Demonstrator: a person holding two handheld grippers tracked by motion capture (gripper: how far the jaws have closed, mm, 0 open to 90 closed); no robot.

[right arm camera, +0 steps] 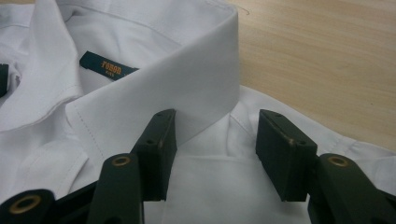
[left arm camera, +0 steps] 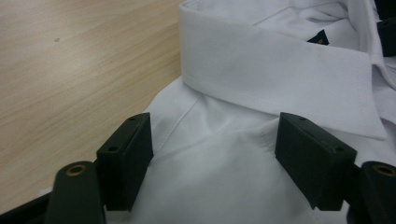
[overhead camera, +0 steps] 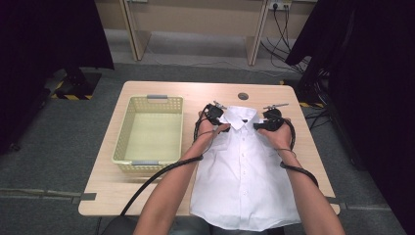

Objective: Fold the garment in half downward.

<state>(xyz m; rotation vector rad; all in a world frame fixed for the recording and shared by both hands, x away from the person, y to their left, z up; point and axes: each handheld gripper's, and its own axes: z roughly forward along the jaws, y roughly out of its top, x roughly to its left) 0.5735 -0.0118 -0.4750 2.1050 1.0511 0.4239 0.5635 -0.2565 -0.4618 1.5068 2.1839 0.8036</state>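
high view: a white shirt [overhead camera: 244, 171] lies flat and buttoned on the bench [overhead camera: 147, 193], collar at the far end, hem hanging at the near edge; the left gripper [overhead camera: 219, 128] sits at the shirt's left shoulder and the right gripper [overhead camera: 260, 126] at its right shoulder, both just beside the collar; a yellow basket [overhead camera: 128, 128] stands to the left, well clear; if the two hands lift unevenly from here, the shirt would likely skew and the hem could drag off the near edge.

left gripper view: the fingers [left arm camera: 126, 161] stand released, straddling a small ridge of shoulder cloth below the collar [left arm camera: 280, 79], pads not pressing on it; closing from this stance may catch only the top layer, or nip the collar edge, so the cloth could slip out on the lift.

right gripper view: the fingers [right arm camera: 156, 151] are likewise released, spread across the shoulder seam; the left one lies against the collar [right arm camera: 187, 88] point; the label [right arm camera: 106, 66] shows inside the neck; a close here might pinch collar and shoulder together and crease the fold, or push the cloth flat and grasp nothing.
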